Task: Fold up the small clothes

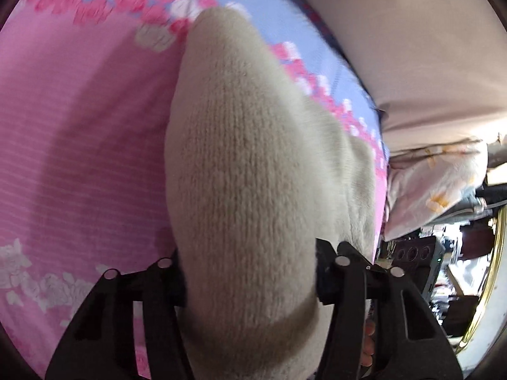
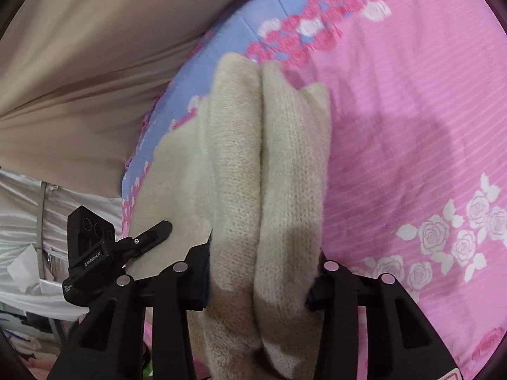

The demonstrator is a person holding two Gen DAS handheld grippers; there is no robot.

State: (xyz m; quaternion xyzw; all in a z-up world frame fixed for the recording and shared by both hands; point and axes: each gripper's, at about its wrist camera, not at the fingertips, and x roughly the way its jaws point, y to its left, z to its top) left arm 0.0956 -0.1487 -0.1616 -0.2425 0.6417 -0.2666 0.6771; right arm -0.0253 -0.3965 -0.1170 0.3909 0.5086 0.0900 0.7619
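A cream knitted garment [image 1: 240,164] fills the middle of the left wrist view, held above a pink floral bedsheet [image 1: 79,133]. My left gripper [image 1: 250,281] is shut on the garment, which bulges between its black fingers [image 1: 329,272]. In the right wrist view the same cream knit [image 2: 266,164] is bunched in two thick folds. My right gripper [image 2: 263,278] is shut on it. The other gripper's black fingertips [image 2: 155,234] touch the knit at the left.
The bedsheet [image 2: 412,126] has a blue band with pink and white roses [image 2: 240,15]. A beige cloth [image 2: 79,63] lies beyond the bed's edge. A pale printed pillow [image 1: 437,183] and cluttered shelves [image 1: 443,269] are at the right.
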